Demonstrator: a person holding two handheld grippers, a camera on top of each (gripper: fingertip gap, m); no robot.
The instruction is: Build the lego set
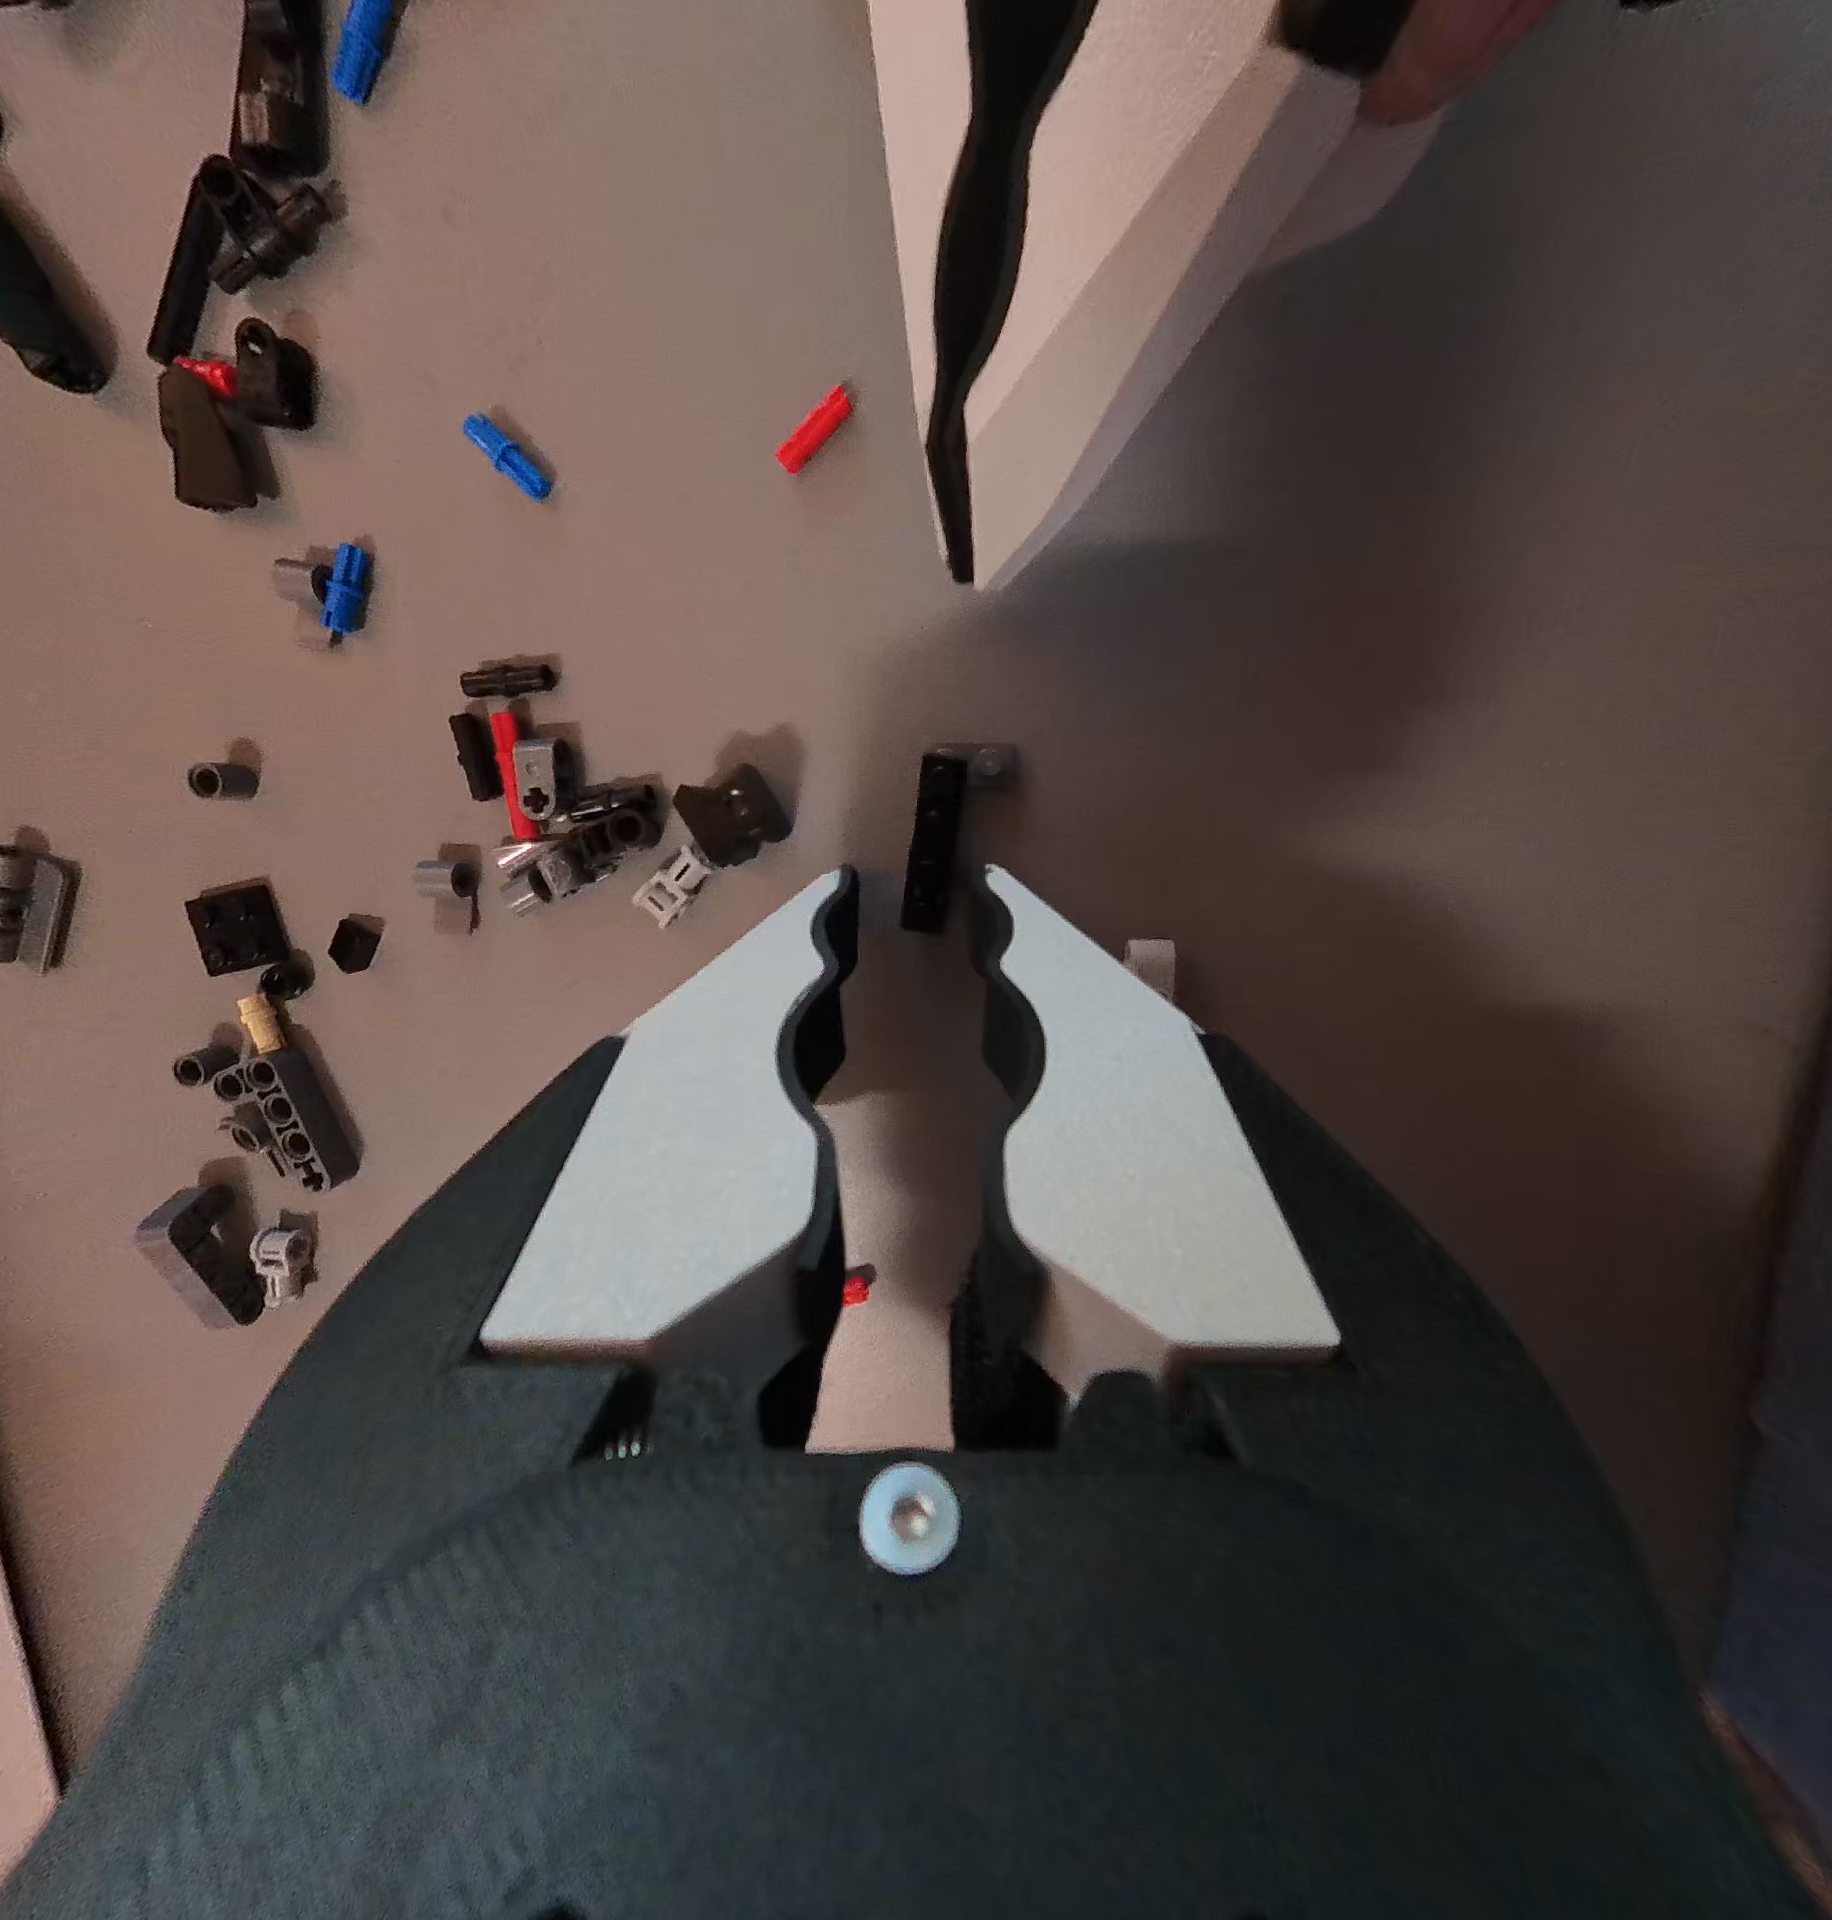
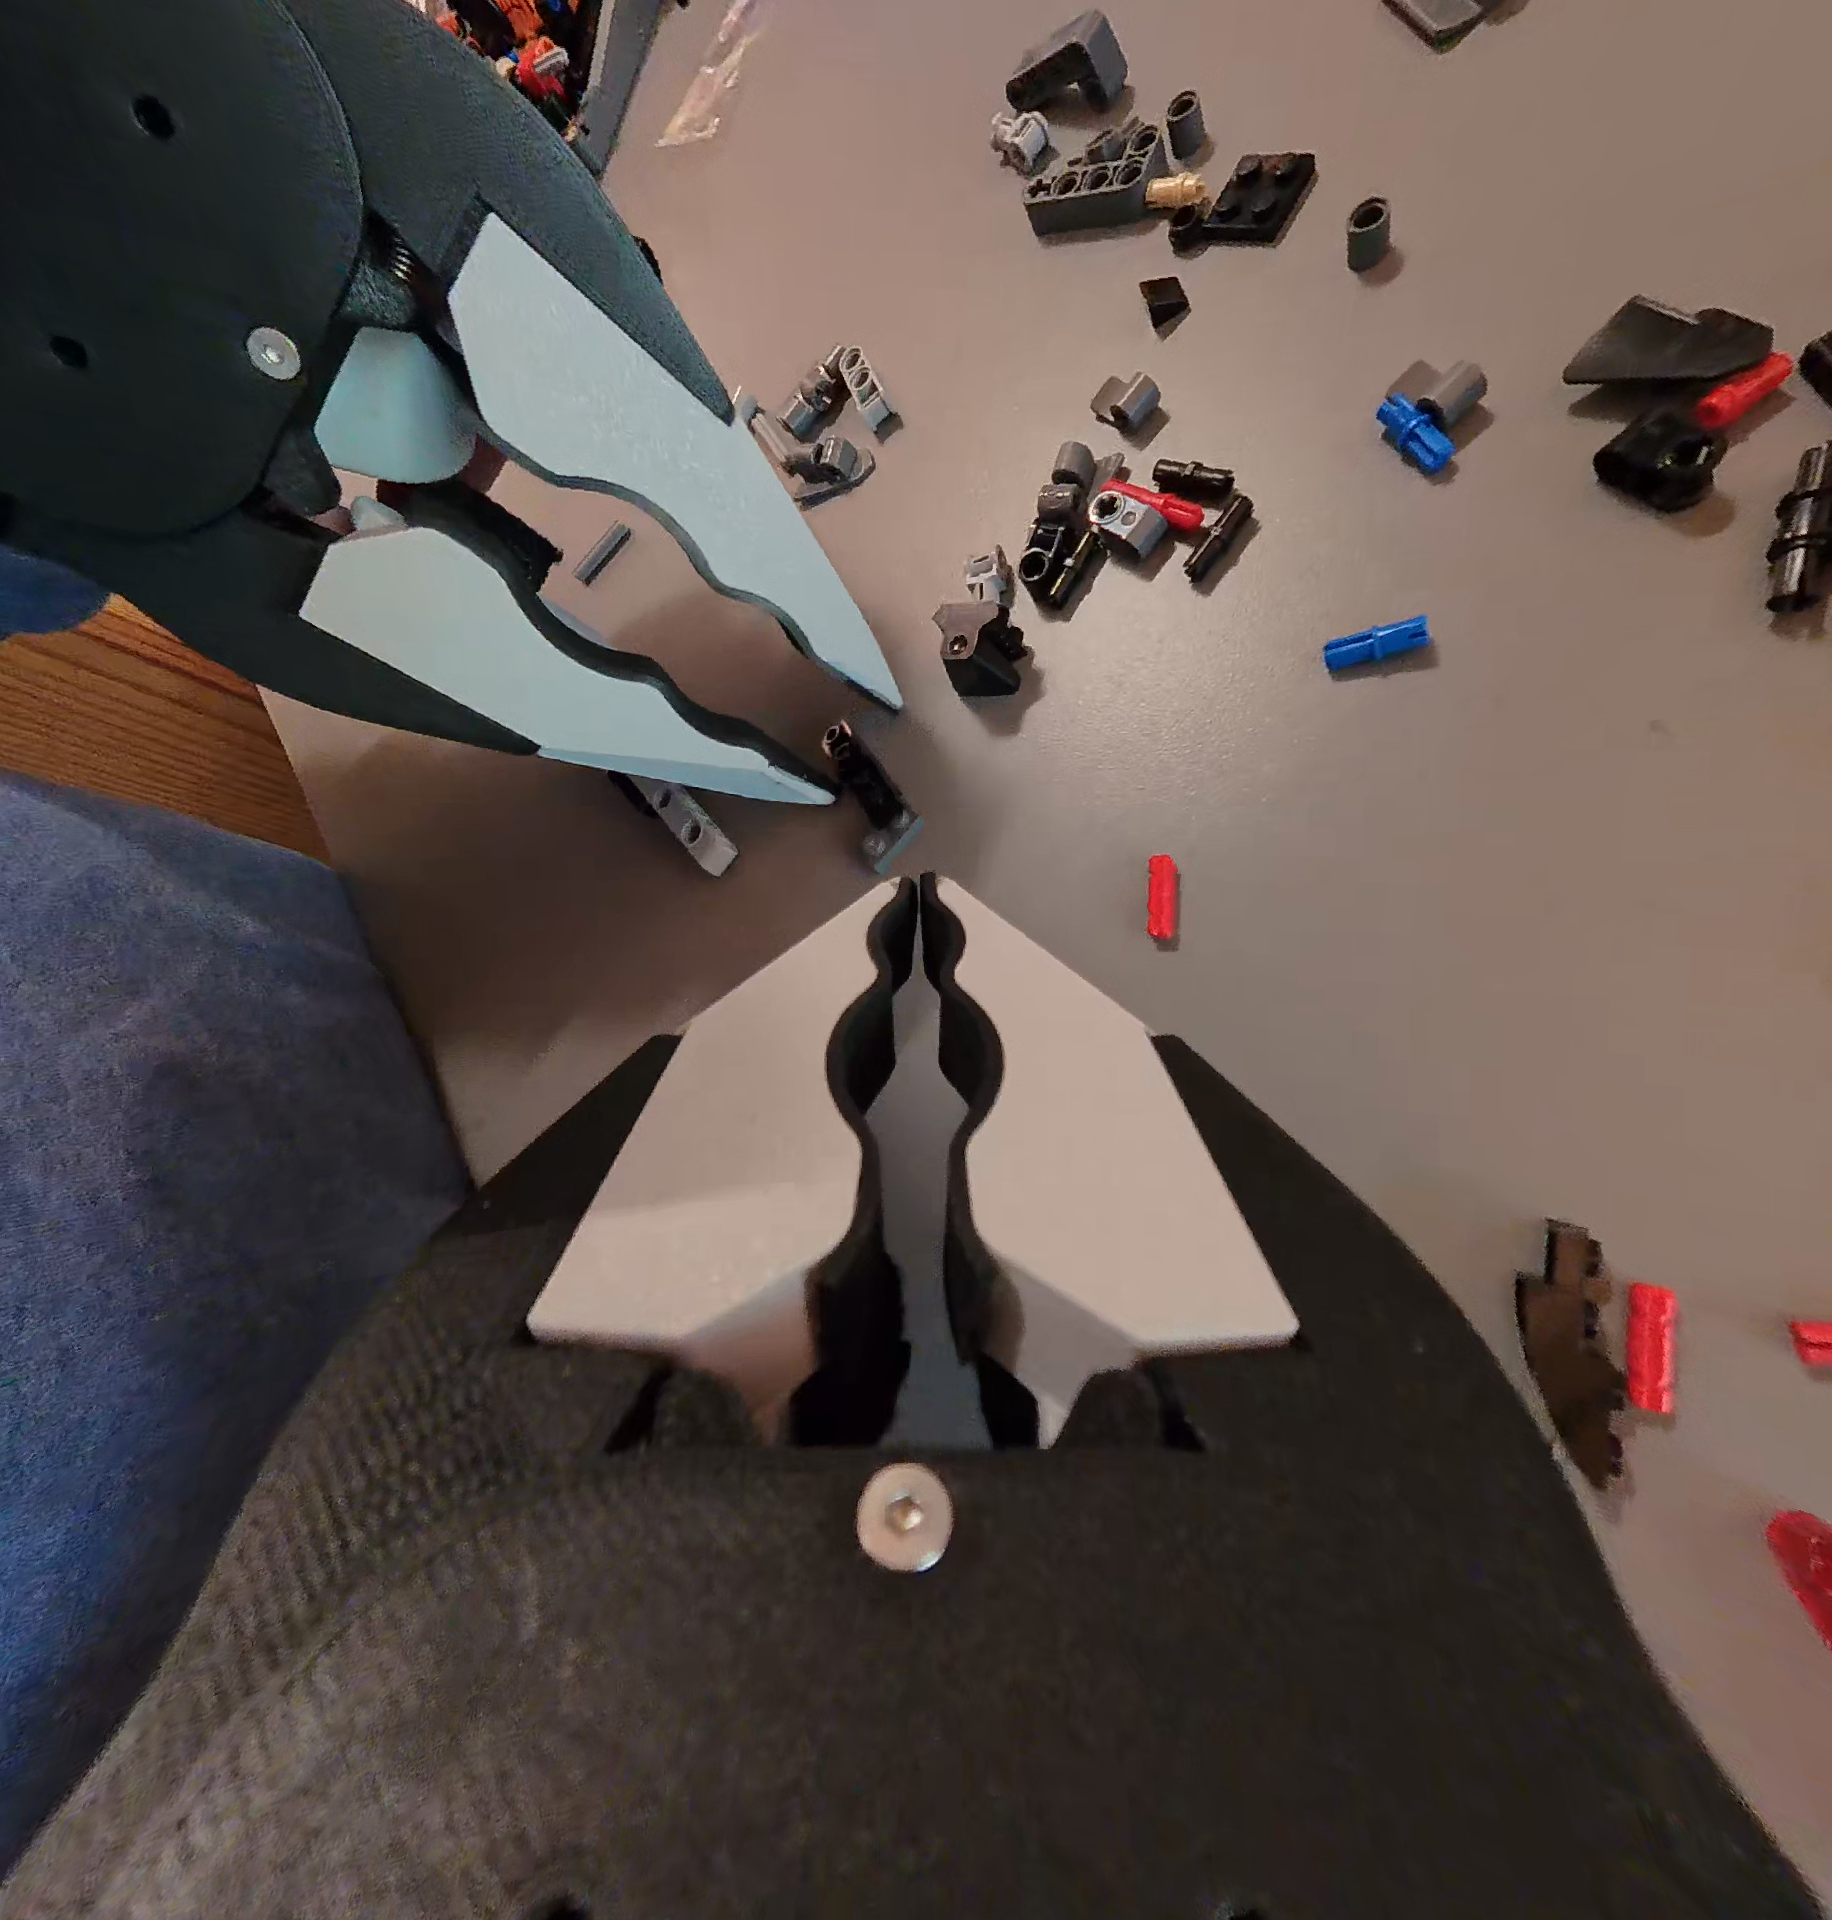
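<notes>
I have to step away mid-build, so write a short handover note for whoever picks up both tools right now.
Left tool: open, empty, its tips on either side of the near end of a long black plate lying on the table, not gripped.
Right tool: shut, empty, tips just short of that plate's grey end piece.
Parts: loose pieces spread over the table, among them a red pin, a blue pin and a dark pile.
Done: only small joined bits show.
Left: grip the black plate, then carry on building.
</notes>
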